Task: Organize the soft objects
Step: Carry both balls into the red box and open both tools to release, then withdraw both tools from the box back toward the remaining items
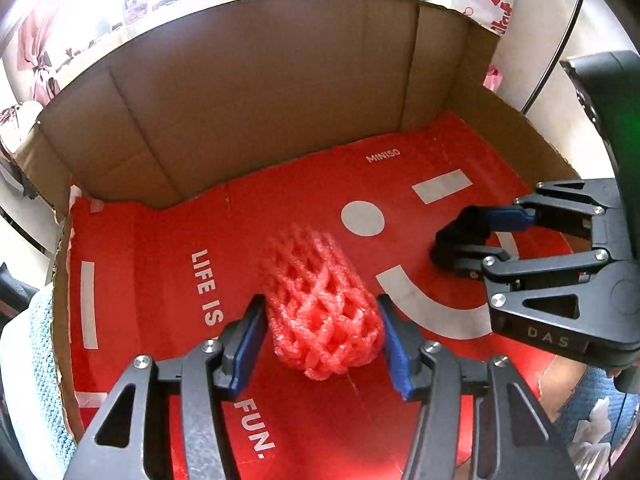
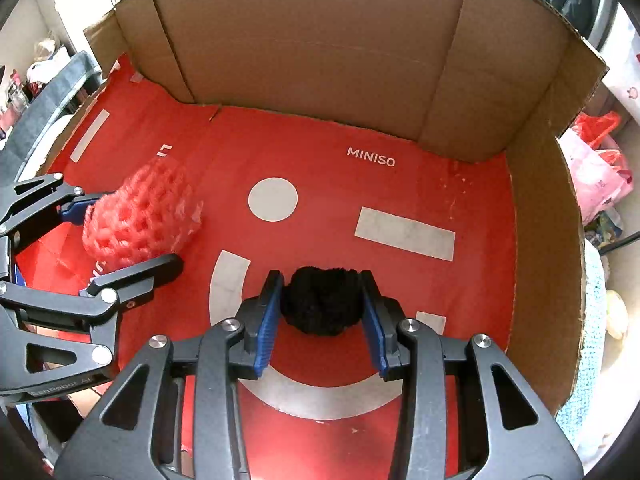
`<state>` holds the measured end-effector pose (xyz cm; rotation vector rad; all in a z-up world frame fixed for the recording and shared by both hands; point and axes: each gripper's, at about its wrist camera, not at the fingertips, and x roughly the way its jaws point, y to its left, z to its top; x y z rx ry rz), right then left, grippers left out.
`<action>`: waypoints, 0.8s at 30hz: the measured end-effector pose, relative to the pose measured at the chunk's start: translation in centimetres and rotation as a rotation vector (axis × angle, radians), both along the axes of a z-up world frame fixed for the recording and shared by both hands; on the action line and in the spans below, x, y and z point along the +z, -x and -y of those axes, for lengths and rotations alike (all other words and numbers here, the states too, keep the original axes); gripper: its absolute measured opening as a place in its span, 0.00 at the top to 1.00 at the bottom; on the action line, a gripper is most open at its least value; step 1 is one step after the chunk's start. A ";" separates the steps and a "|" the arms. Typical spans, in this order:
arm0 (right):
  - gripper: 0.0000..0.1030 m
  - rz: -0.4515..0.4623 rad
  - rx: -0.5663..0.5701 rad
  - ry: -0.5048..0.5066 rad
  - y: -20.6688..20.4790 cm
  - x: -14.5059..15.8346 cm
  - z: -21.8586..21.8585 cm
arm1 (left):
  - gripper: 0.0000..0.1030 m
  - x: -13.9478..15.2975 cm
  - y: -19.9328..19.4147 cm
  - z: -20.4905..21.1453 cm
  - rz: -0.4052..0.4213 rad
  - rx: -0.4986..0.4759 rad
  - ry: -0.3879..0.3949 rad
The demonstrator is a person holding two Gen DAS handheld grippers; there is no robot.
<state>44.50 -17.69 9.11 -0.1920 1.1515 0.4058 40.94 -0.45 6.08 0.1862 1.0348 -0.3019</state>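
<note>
**Both grippers loaded, both already inside the box**

The left gripper (image 1: pixel 320 336) has its blue pads pressed against the two sides of a red foam net sleeve (image 1: pixel 320 308), which sits in the lower centre of the left wrist view. The sleeve's long axis runs forward along the fingers, away from the camera, tilting a little toward the upper left of the frame. Whether its lower end touches the floor cannot be told.

The right gripper (image 2: pixel 322 312) is clamped on a black fuzzy ball (image 2: pixel 322 300) — a compact, roundish tuft with no clear long axis, low in the centre of the right wrist view.

Both loads hang inside the open cardboard box (image 2: pixel 320 40), over its red printed floor (image 2: pixel 400 184). The sleeve is over the left part of the floor, the ball over the curved grey mark nearer the middle, and the two are well apart. Nothing else lies in the box — the floor appears bare apart from its print.

Judging from this, the next step is a release, each item straight below its own gripper.
</note>
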 end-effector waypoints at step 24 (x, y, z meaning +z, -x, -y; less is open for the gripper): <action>0.40 0.085 -0.028 -0.010 2.4 4.3 1.3 | 0.11 3.1 2.1 -1.2 0.086 0.051 0.055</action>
